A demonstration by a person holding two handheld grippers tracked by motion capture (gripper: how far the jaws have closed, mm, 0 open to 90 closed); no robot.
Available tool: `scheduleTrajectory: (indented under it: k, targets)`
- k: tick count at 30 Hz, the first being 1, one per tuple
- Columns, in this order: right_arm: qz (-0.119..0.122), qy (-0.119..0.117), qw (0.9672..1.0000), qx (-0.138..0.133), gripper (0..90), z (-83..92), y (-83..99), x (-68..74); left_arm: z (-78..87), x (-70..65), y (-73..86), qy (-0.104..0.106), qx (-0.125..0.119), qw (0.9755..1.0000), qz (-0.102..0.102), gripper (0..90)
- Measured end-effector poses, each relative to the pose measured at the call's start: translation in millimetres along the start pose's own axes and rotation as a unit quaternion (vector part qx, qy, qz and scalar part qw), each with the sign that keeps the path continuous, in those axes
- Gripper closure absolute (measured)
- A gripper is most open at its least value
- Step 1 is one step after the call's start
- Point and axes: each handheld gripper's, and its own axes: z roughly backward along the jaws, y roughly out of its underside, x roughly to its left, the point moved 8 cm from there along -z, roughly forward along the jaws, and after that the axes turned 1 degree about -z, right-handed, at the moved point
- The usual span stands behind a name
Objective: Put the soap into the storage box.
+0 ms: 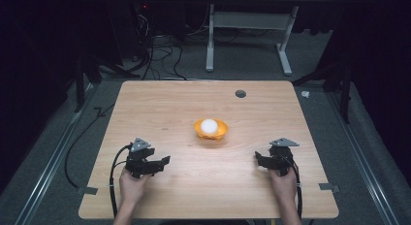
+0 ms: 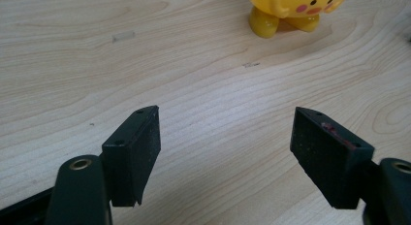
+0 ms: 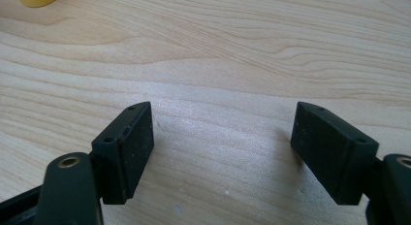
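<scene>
The yellow bowl (image 1: 211,129) stands near the middle of the wooden table (image 1: 145,99), slightly toward its far edge, with a white ball (image 1: 209,125) sitting in it; the left gripper view shows the bowl (image 2: 291,9) is a cartoon shape with stubby feet and pink cheeks painted on its side. The left gripper (image 1: 157,164) rests near the table's near-left corner and the right gripper (image 1: 259,159) near its near-right corner, both well apart from the bowl; each is released, its jaws spread wide with bare wood between them in its own view, gripping nothing. The likely trouble lies in the bowl itself: it stands on small feet and looks light, so a jaw that meets its rim from one side could tip it or push it across the smooth wood instead of catching it; the ball sits high in the bowl and would probably roll out at any tilt, then run toward a table edge, since nothing on the table would stop it; a pinch on the round ball that lands off its middle could squirt it free; if both grippers close in at once from either side, they could knock each other or the bowl. No brand, label or readable writing appears on the bowl, ball, grippers or table; the only markings are the painted cheeks and face spots.
</scene>
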Motion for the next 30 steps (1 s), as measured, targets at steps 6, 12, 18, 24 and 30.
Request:
scheduleTrajectory:
  k: [6,12,18,24,30]
  targets:
    - [0.0,0.0,1.0,0.0,24.2,0.0,0.0,0.0,-5.4,0.1,4.2,-0.016,0.007,0.9998,-0.009,26.9]
    - [0.0,0.0,1.0,0.0,24.2,0.0,0.0,0.0,-10.9,1.8,7.0,-0.032,0.01,0.9992,-0.019,26.9]
    - [0.0,0.0,1.0,0.0,24.2,0.0,0.0,0.0,-15.0,1.8,9.4,-0.037,0.011,0.999,-0.022,26.8]
    - [0.0,0.0,1.0,0.0,24.2,0.0,0.0,0.0,-20.4,1.9,12.7,-0.049,0.013,0.9982,-0.033,26.8]
    - [0.0,0.0,1.0,0.0,24.2,0.0,0.0,0.0,-24.3,2.1,16.3,-0.052,0.012,0.9981,-0.031,26.9]
